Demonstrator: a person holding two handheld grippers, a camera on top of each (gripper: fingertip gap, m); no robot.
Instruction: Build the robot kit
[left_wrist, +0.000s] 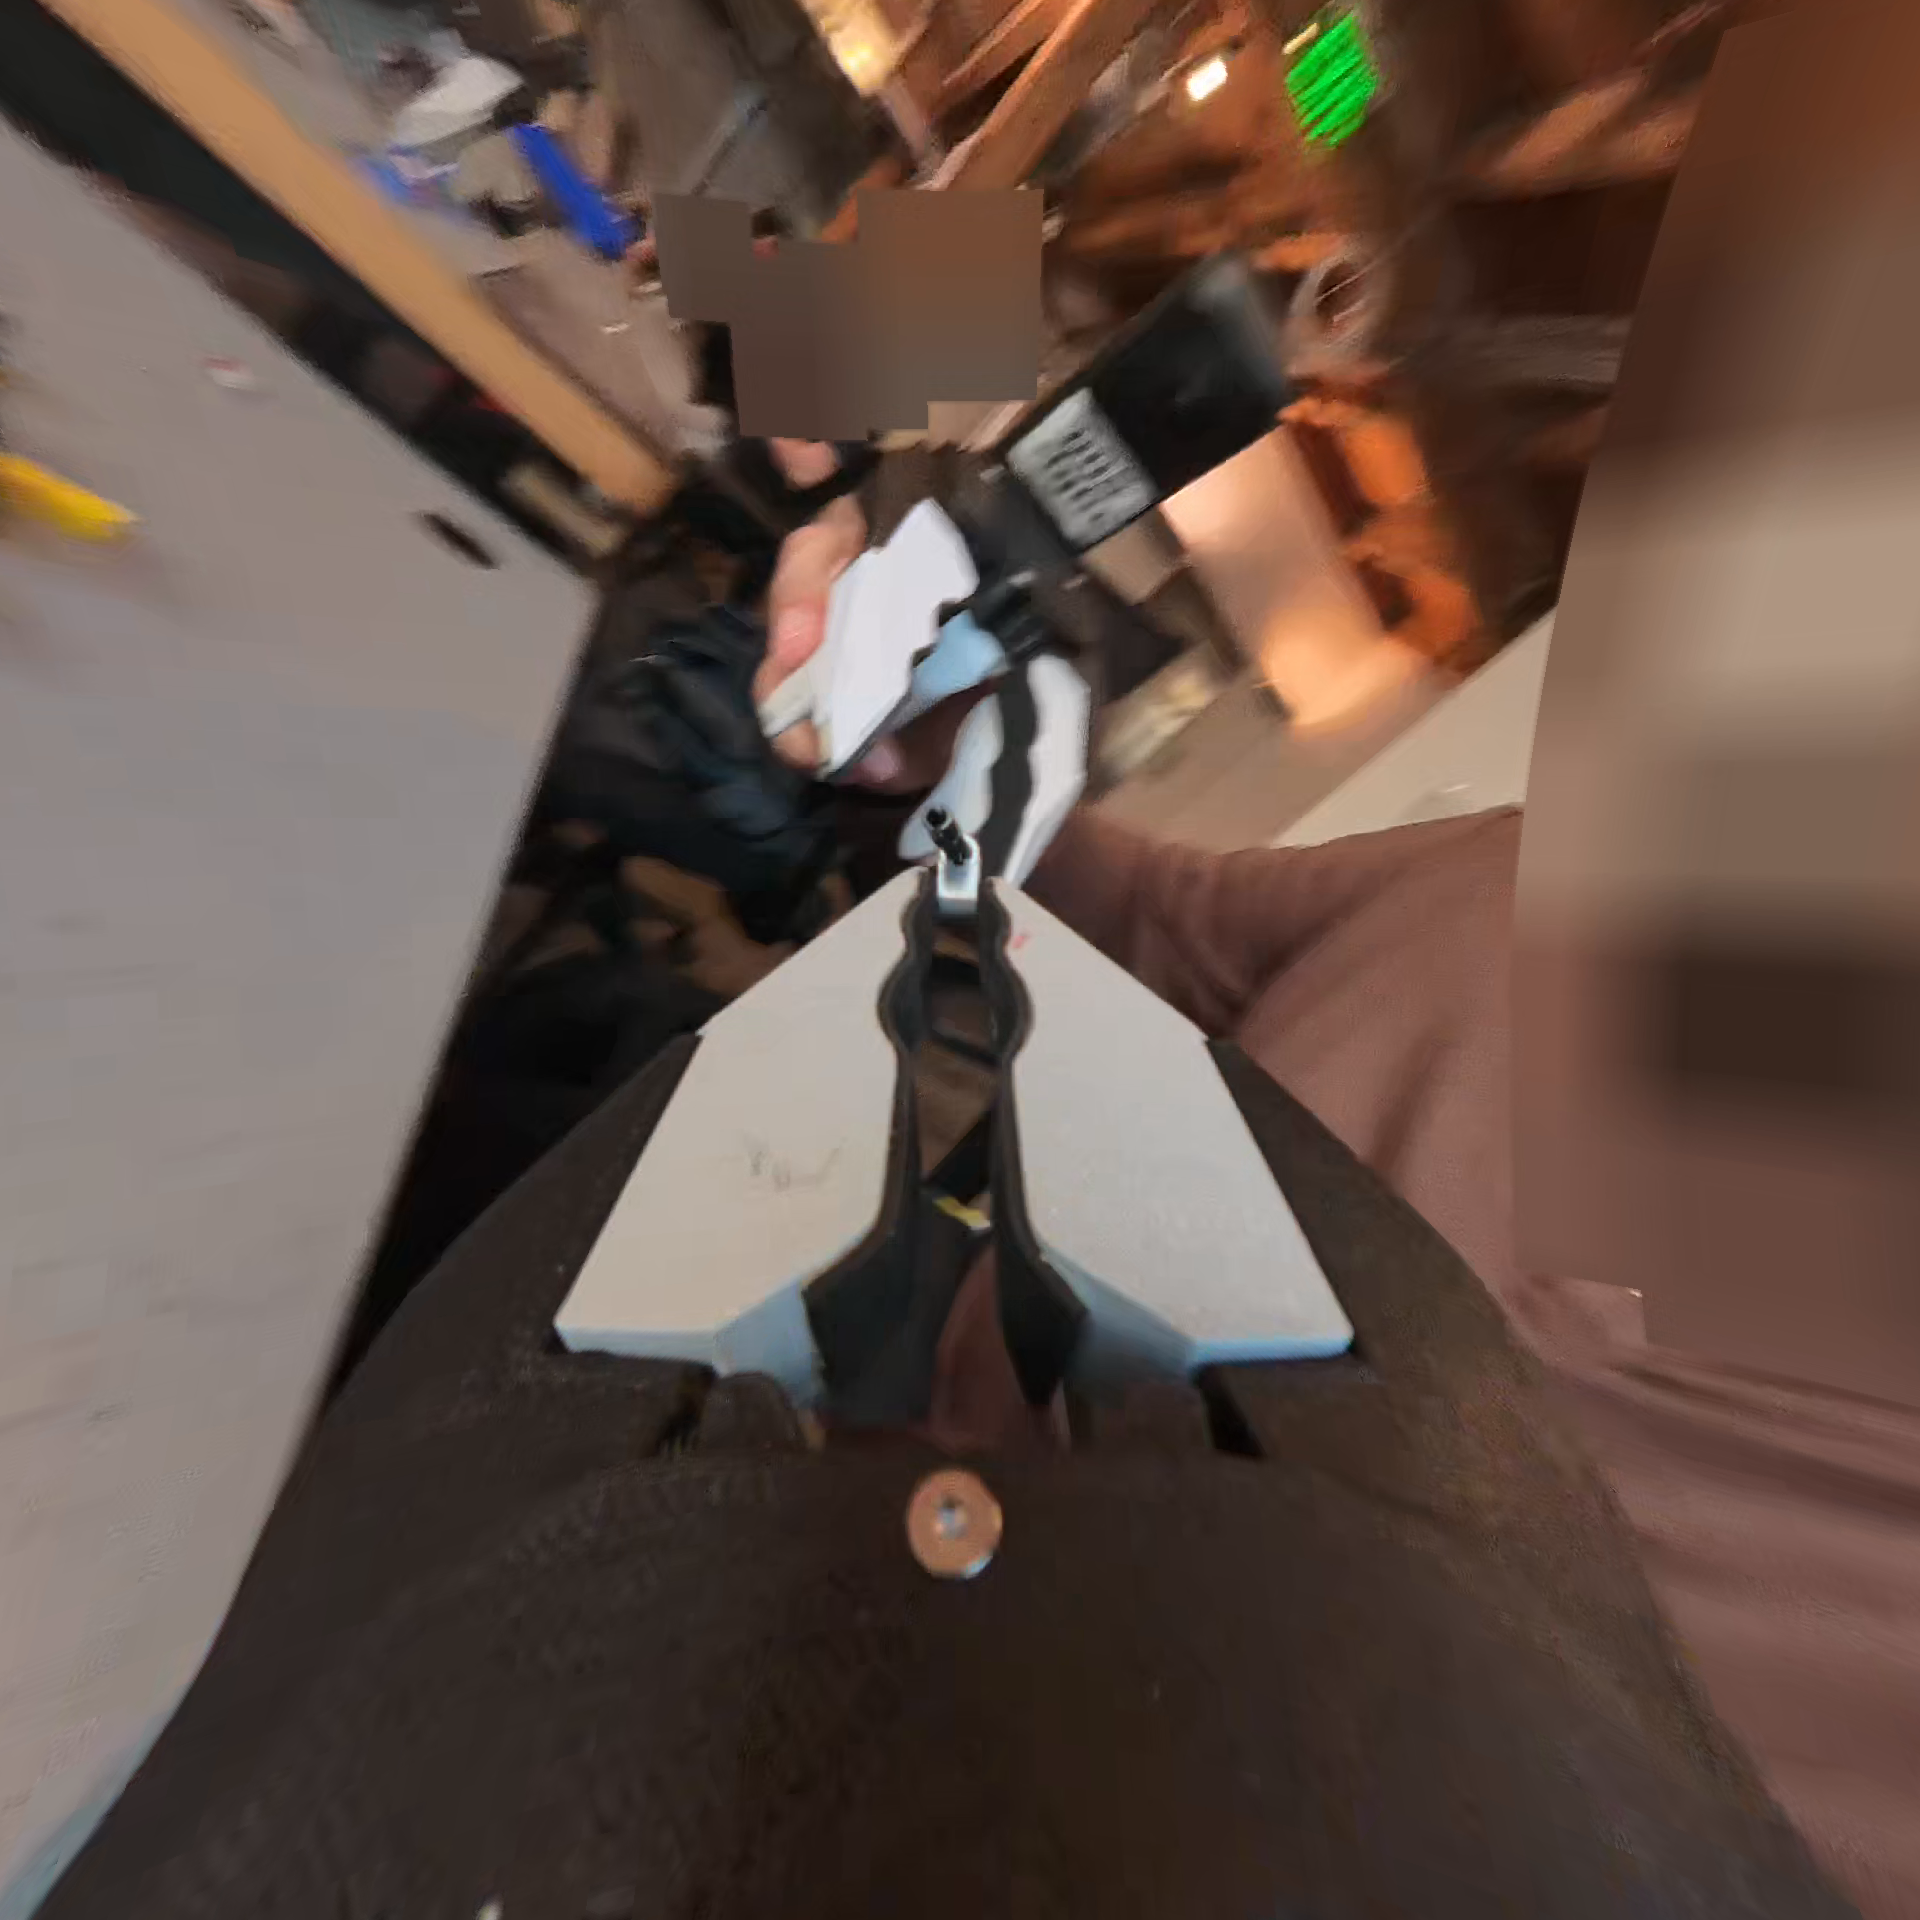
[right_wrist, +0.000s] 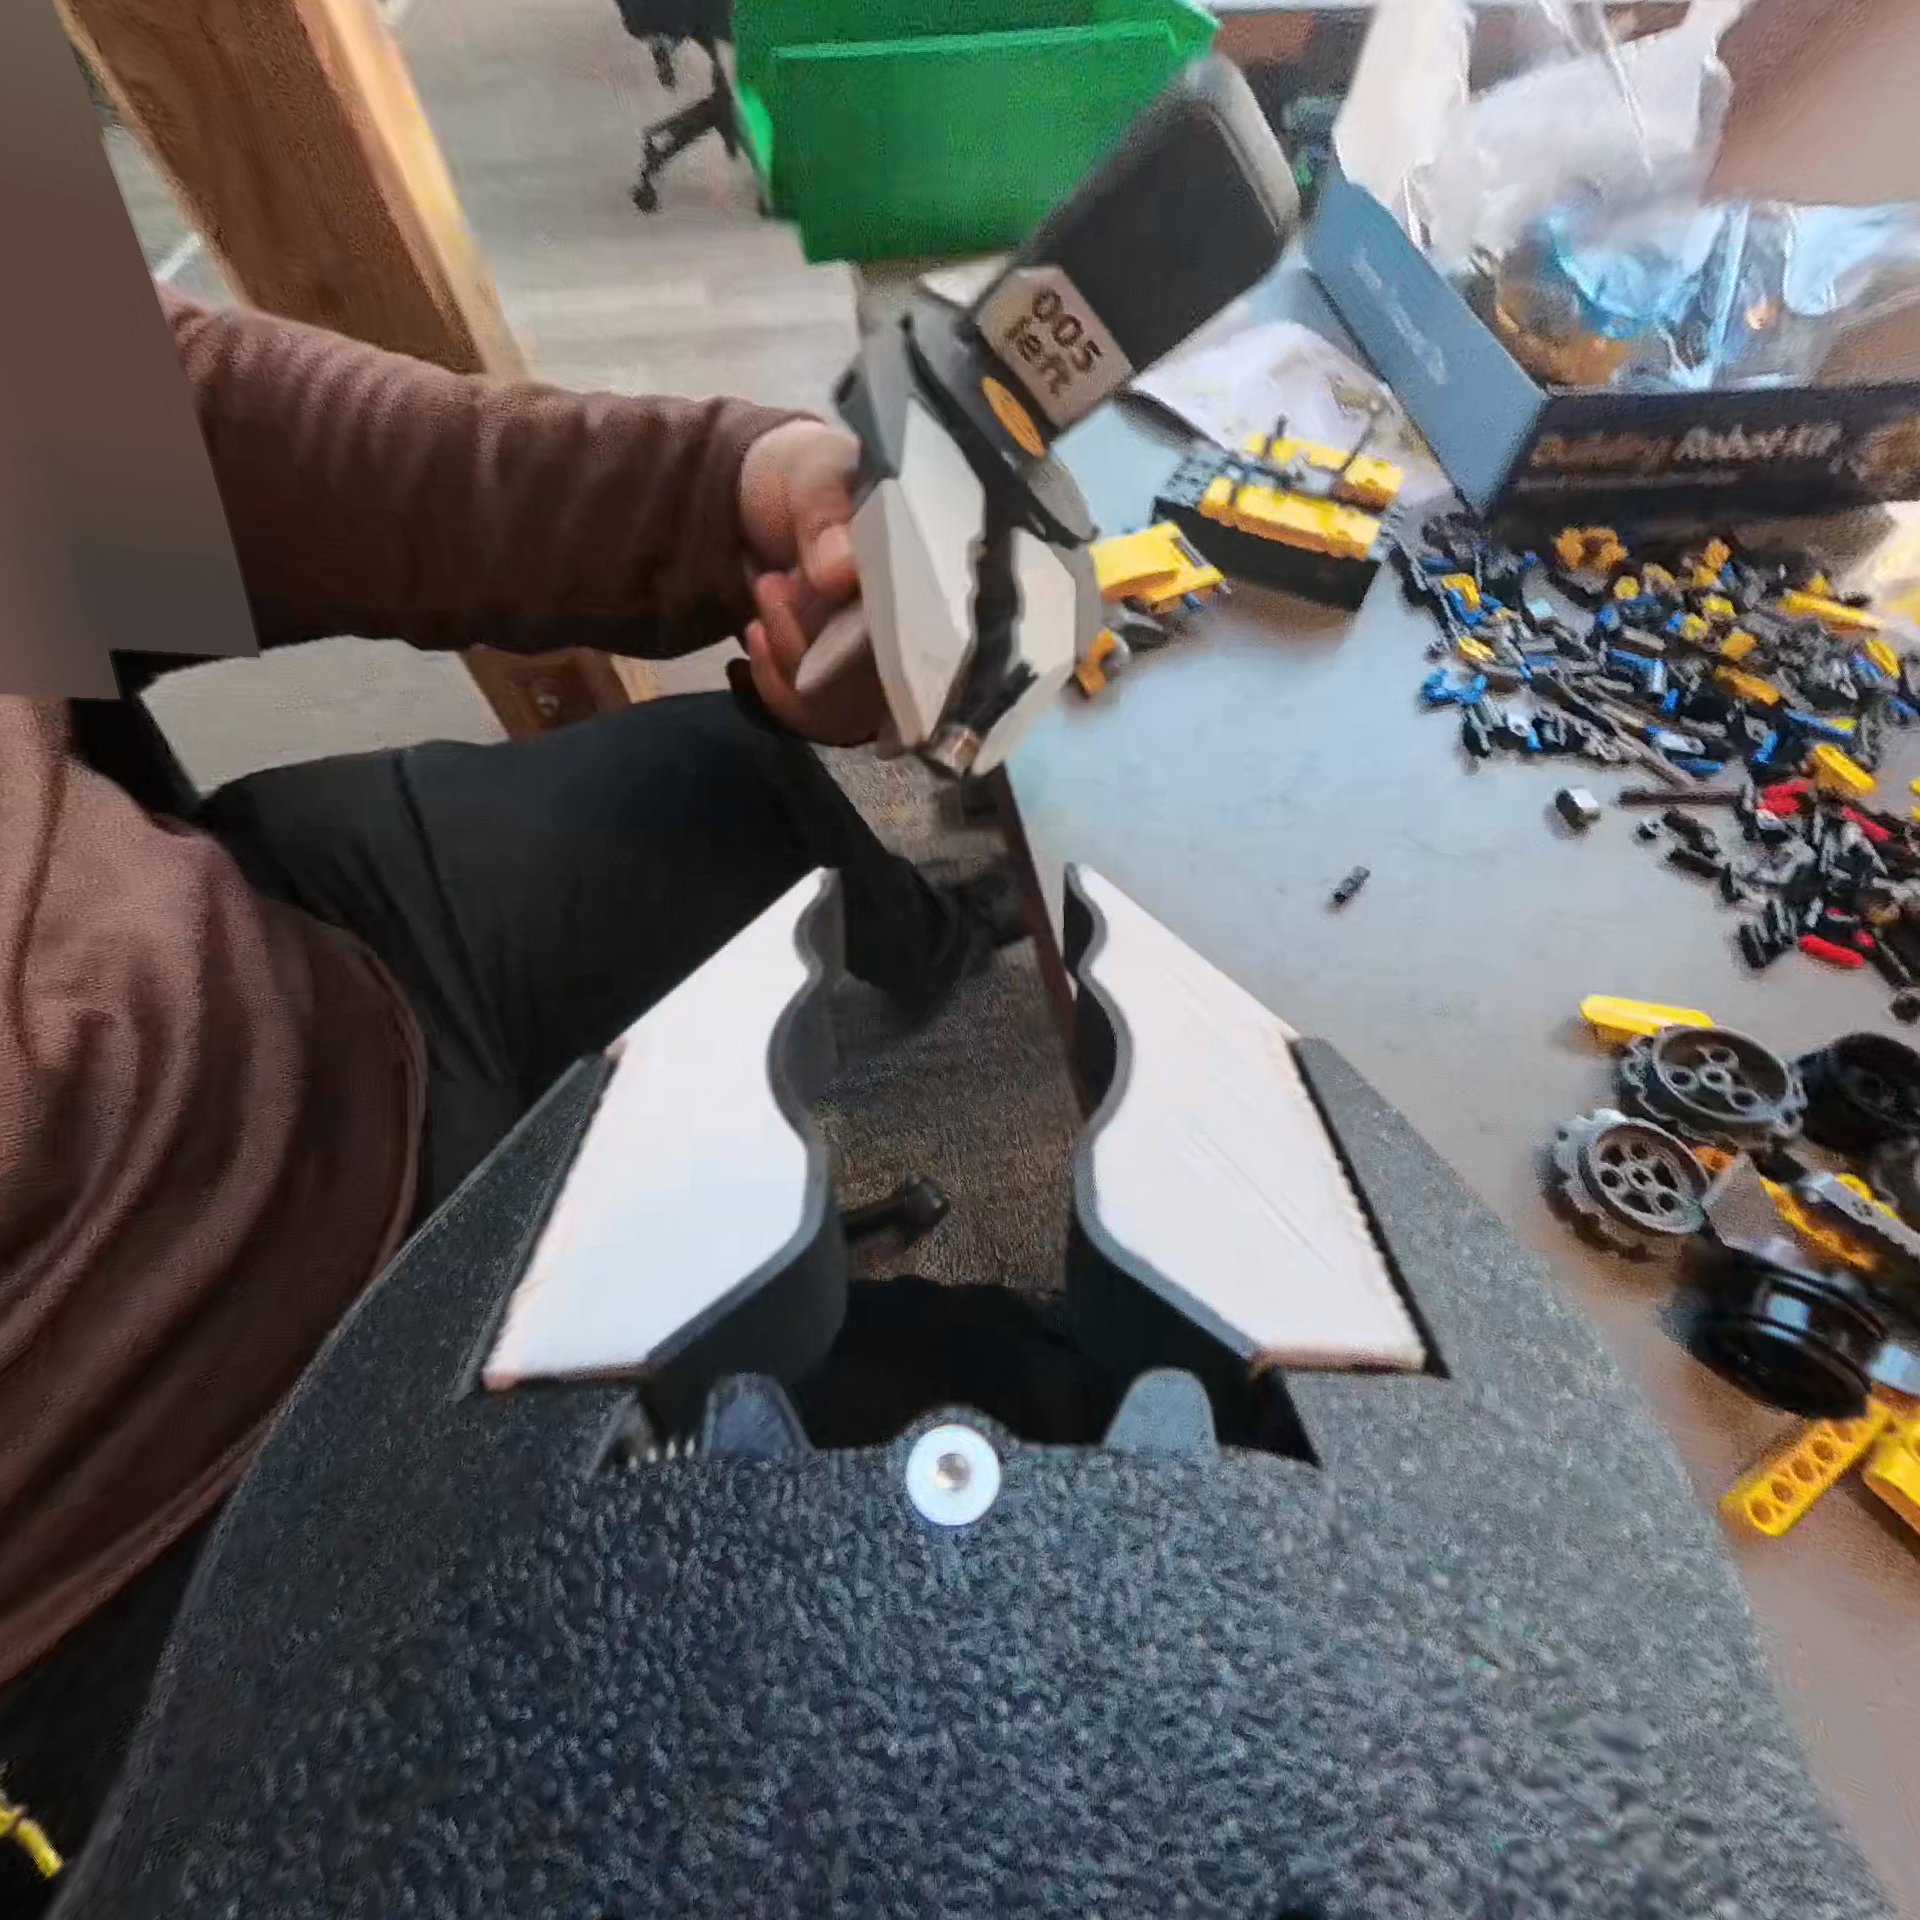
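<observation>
Grey tabletop at right, carpet below its edge. Nearest: right gripper, off the table edge, jaws spread wide, nothing between them. Just beyond: left gripper, raised in a hand, clenched on a small grey connector with a black pin at its tip. On the table: black wheels, yellow beam, lone black peg, loose pile of small parts. Farther: yellow-and-black partial build, dark box, clear bag, green bin.
</observation>
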